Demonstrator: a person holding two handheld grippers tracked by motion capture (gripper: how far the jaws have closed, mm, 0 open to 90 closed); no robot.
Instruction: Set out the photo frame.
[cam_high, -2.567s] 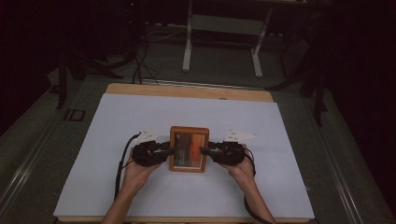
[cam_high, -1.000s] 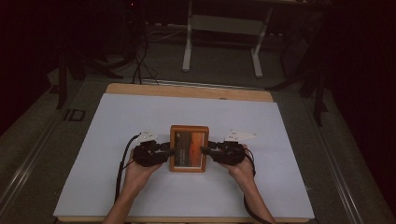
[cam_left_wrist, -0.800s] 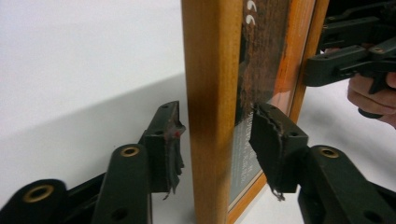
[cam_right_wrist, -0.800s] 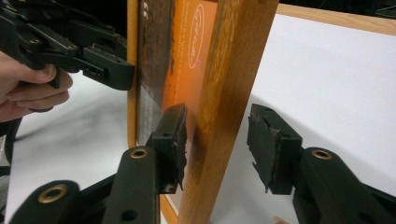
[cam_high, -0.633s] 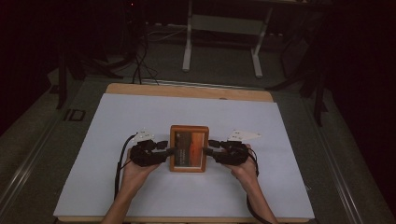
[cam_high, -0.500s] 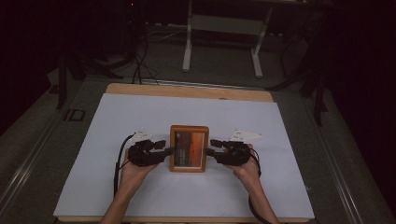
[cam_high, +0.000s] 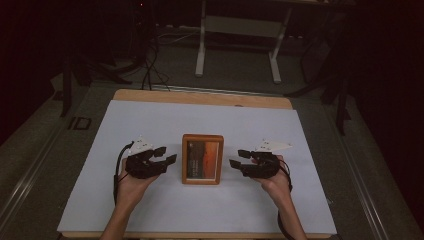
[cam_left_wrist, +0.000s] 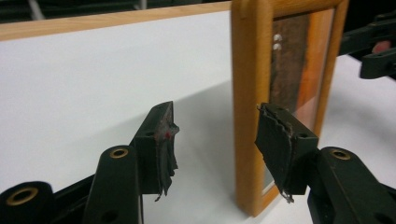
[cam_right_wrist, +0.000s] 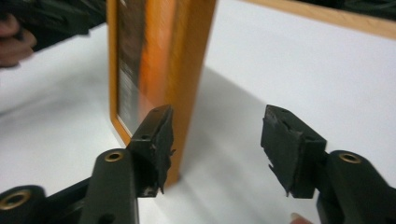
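Picture frame (cam_high: 202, 158) stands upright mid-frame in the high view, on the white sheet covering the tabletop (cam_high: 200, 97). Left tongs (cam_high: 166, 156) just left of it, right tongs (cam_high: 238, 158) just right, both clear of the wood, nothing pinched. Both sets of jaws have just been opening and now sit spread. Left gripper view: frame edge ahead of the tongs (cam_left_wrist: 215, 142), no contact. Right gripper view: same, frame (cam_right_wrist: 159, 60) upper left, beyond the left jaw.
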